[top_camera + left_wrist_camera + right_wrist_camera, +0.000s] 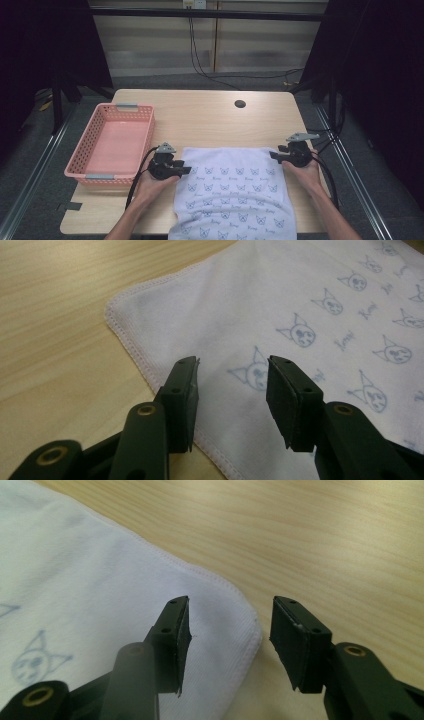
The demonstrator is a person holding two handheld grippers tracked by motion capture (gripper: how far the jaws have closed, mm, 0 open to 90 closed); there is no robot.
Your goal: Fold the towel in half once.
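Towel (pixel 232 192) – white, blue cat-face print – lies flat on the tabletop (pixel 210 120), near edge hanging off the near side. Left gripper (pixel 186 170) at its far-left corner, right gripper (pixel 272 156) at far-right corner; both with jaws apart, nothing clamped. Spreading looks done; folding or moving to the pink basket (pixel 85 170), empty at left, seems left. Small script between the cats – unreadable.
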